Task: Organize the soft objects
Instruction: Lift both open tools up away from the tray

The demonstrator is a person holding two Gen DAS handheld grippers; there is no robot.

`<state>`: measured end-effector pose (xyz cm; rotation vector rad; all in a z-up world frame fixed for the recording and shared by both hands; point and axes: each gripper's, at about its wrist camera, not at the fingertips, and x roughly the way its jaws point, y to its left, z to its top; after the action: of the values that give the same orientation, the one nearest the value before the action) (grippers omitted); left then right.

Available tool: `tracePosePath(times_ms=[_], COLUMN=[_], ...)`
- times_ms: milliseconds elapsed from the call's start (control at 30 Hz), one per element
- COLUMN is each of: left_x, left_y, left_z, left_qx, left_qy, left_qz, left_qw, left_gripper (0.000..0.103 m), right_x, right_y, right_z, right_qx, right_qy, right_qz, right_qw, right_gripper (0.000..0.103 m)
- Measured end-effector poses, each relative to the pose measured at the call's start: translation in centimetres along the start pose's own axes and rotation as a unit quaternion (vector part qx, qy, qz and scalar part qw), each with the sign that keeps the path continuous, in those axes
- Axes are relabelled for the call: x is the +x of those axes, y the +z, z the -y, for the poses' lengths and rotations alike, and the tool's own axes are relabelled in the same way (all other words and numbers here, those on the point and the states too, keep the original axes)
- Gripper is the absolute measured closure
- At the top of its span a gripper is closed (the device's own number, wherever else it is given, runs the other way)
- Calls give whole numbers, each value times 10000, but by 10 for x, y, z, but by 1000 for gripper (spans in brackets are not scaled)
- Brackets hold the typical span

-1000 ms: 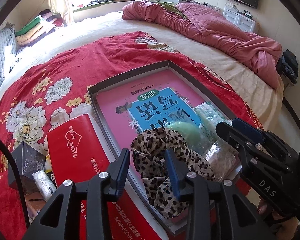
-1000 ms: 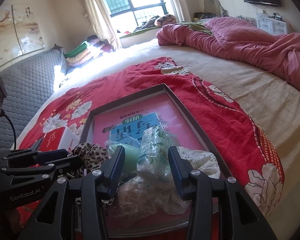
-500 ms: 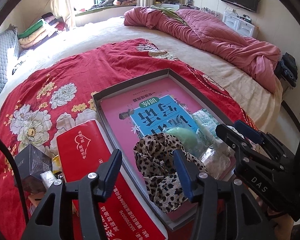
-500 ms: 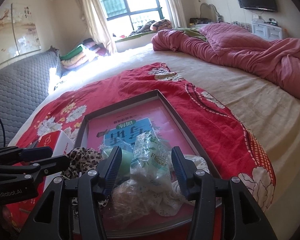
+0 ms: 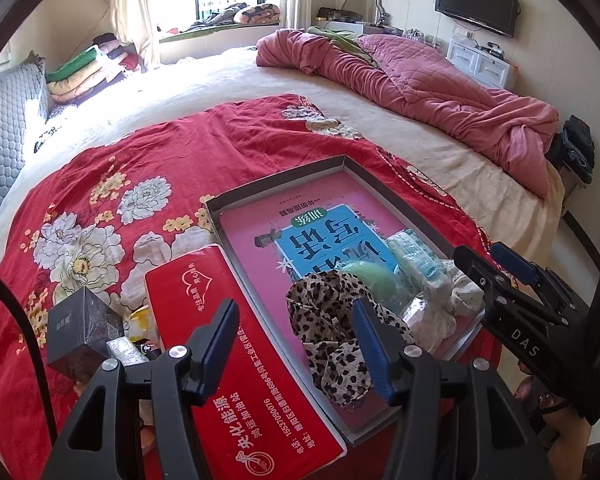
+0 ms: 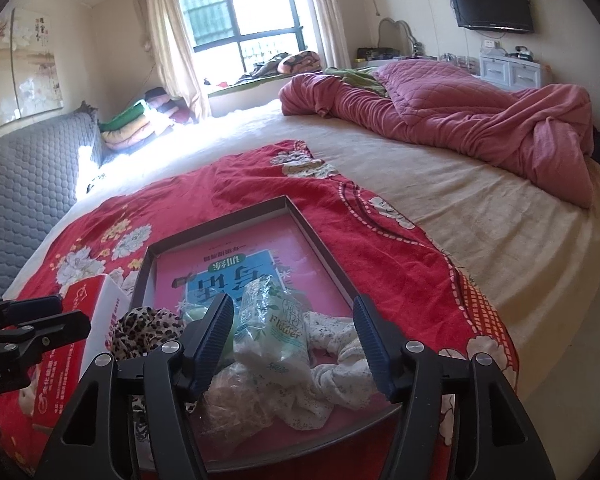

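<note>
A shallow grey tray [image 5: 284, 179] [image 6: 318, 234] lies on a red floral blanket and holds a pink book. At its near end lie a leopard-print cloth [image 5: 332, 320] [image 6: 140, 326], a green soft ball [image 5: 370, 278], a clear tissue pack [image 6: 270, 326] [image 5: 414, 258] and a white floral cloth [image 6: 340, 360]. My left gripper [image 5: 296, 344] is open and empty, above the tray's near left edge beside the leopard cloth. My right gripper [image 6: 294, 342] is open and empty, with the tissue pack between its fingers' line of sight, below them.
A red tissue box [image 5: 236, 364] [image 6: 66, 344] lies left of the tray, with a dark small box [image 5: 82, 330] and wrappers beside it. A pink quilt [image 5: 440, 88] is bunched at the bed's far right. A grey sofa [image 6: 24, 168] stands left.
Both grippers have drawn back and up from the tray and opened wider. The soft things in the tray have not moved.
</note>
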<state>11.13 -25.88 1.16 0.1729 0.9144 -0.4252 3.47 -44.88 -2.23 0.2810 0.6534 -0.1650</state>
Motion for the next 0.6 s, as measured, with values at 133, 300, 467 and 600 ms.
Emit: tracePosePath(times_ms=[133,300,467,600], left_x=[-8,-21,-31,-39], left_y=[-4,-6,-8,-11], left_z=[-1,-4,-8,-12], left_qx=[31,31,6,-25], left_qy=[29,-13,-47,-65], left_qz=[68,183,245,273], left_qw=[10000,9998,9997,9996], left_gripper=[41,36,34,33], right_x=[-9,-22,-30,-37], right_y=[4,11,12,14], right_z=[-4,-6,-10,-17], right_qx=[-81,-49,-77,-158], right_qy=[-172,-342,-455,-540], right_qz=[133,271,279,336], right_qw=[9997,9990,9985,9979], right_gripper=[38,33,32,31])
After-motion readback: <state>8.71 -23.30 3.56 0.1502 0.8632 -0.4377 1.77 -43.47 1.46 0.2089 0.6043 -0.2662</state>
